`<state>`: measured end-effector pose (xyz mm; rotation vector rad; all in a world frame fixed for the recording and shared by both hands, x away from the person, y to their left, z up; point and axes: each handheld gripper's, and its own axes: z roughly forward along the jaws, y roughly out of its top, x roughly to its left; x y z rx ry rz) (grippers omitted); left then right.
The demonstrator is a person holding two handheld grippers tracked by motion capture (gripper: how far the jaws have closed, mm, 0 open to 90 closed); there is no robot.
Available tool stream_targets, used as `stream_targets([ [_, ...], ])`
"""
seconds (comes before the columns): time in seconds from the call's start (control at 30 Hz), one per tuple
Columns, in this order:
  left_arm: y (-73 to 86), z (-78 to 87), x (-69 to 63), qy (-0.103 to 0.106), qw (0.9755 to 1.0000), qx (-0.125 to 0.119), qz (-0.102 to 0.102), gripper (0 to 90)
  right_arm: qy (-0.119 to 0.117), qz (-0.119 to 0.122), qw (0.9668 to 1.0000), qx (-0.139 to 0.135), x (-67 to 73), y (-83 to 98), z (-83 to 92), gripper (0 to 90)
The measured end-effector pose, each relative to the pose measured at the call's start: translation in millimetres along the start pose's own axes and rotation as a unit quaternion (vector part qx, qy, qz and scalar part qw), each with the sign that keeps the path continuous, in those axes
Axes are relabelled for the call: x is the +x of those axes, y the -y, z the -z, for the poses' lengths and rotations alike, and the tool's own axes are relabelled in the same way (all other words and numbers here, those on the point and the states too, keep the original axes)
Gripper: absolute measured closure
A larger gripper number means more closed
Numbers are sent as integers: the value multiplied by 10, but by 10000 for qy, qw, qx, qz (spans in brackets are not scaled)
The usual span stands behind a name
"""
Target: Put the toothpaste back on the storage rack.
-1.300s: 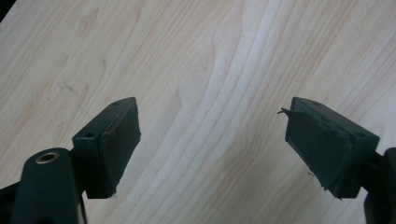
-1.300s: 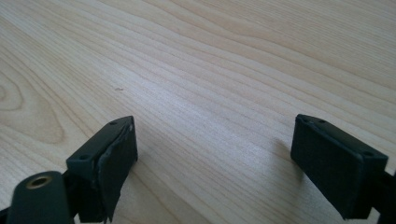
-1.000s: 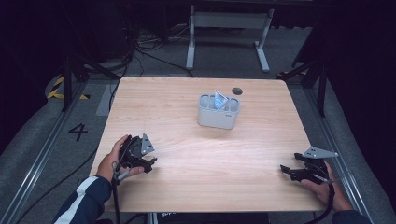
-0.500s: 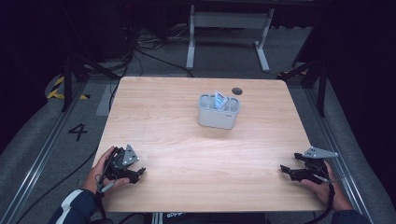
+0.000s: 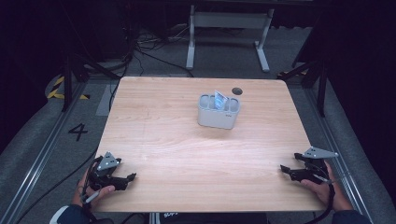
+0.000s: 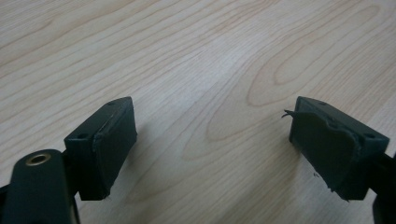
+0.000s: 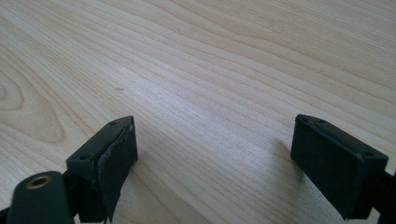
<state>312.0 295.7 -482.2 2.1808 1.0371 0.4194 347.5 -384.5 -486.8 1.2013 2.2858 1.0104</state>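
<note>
Wood grain runs bare between the jaws of both claws, so neither has hold of anything. The left claw [image 5: 127, 178] has drawn back toward the person's near left corner of the surface [image 5: 163, 121] and sunk lower than it was a second ago, when it stood farther in over the board; it now sits close to the near edge. Its jaws have just been opening a little further, and its own view shows them standing wide with nothing but the surface between the pads [image 6: 112, 140]. The right claw [image 5: 286, 171] has kept its place at the near right corner, jaws likewise spread wide and empty over the wood.

Ahead of both claws and well apart from them, toward the far middle of the surface, stands the grey holder [image 5: 217, 112], upright, with a pale blue card-like piece [image 5: 220, 99] sticking up out of one of its compartments; which compartment I cannot tell. Just beyond it is a small dark round spot [image 5: 237, 91].

Judging from this, both hands rest at the corners with the holder untouched: either a handling step has just finished or the next reach has not begun.
</note>
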Motion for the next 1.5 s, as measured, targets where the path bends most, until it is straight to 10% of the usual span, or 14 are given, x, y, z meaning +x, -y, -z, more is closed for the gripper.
stream_targets([
  [1.5,-15,-27,-3,-157,9996,105,207,64,-33,38,10000,-6,-8,-5,-8,146],
])
